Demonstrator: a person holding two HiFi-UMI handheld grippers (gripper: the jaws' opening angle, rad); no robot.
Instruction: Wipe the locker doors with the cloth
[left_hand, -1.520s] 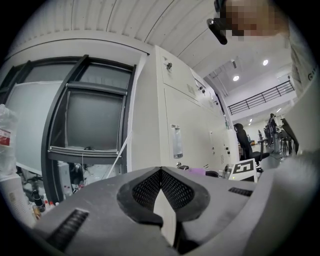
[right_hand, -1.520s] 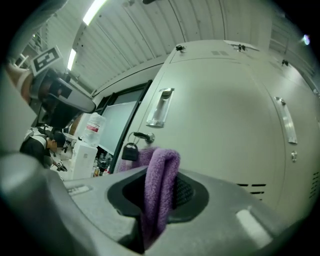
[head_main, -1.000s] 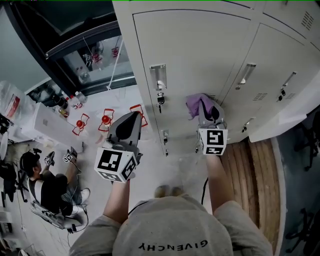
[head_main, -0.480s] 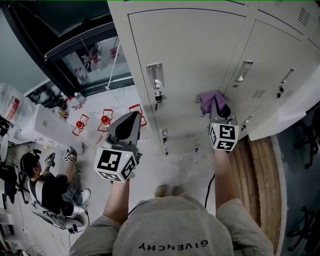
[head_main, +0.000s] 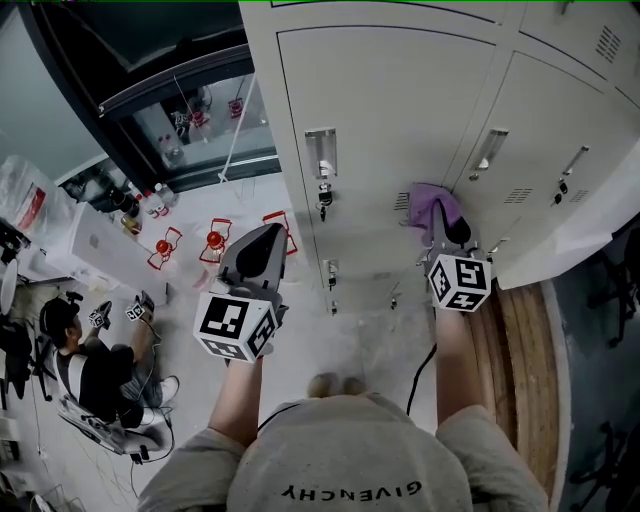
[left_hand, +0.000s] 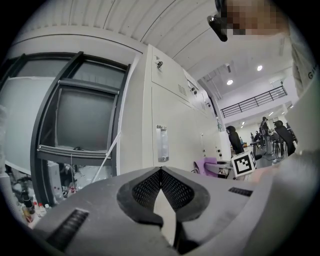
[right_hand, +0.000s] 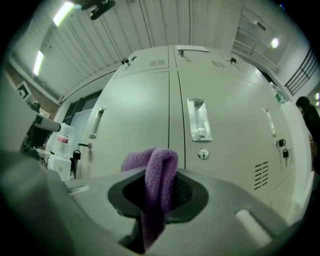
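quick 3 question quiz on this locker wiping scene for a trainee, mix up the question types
1. True or false: the cloth is clamped in the right hand-held gripper.
2. Pick one: the left hand-held gripper is A) shut on nothing, B) shut on a bottle, C) wide open.
3. Short answer: in the head view, which hand-held gripper is nearer the locker doors?

Key: 1 true; 2 A; 3 the right one.
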